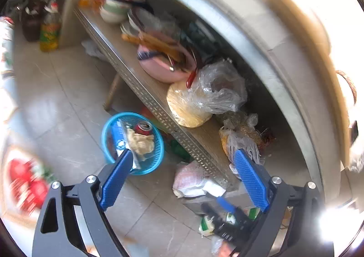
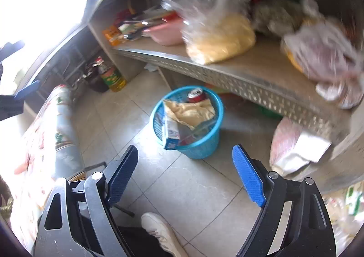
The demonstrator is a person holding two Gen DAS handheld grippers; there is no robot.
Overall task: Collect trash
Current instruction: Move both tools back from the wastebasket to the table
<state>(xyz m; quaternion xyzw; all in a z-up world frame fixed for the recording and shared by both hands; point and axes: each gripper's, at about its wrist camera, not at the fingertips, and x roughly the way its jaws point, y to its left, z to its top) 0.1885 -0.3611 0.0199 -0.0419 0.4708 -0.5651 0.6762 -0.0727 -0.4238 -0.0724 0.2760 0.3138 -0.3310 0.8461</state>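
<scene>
A blue plastic trash basket point(image 2: 200, 150) stands on the tiled floor under a shelf; it also shows in the left wrist view point(image 1: 157, 157). It holds a red can point(image 2: 196, 96), a crumpled tan wrapper point(image 2: 188, 112) and a white and blue carton point(image 2: 171, 133). My right gripper point(image 2: 185, 154) is open and empty, above the floor just in front of the basket. My left gripper point(image 1: 184, 154) is open and empty, higher up, near the shelf's edge. The right gripper point(image 1: 224, 211) shows low in the left wrist view.
A perforated metal shelf point(image 2: 227, 75) carries plastic bags point(image 2: 216, 29), a pink bowl point(image 1: 163, 68) and dishes. White and pink bags point(image 2: 293, 150) lie on the floor at the right. Oil bottles point(image 2: 111, 75) stand at the back. A shoe point(image 2: 159, 232) is below.
</scene>
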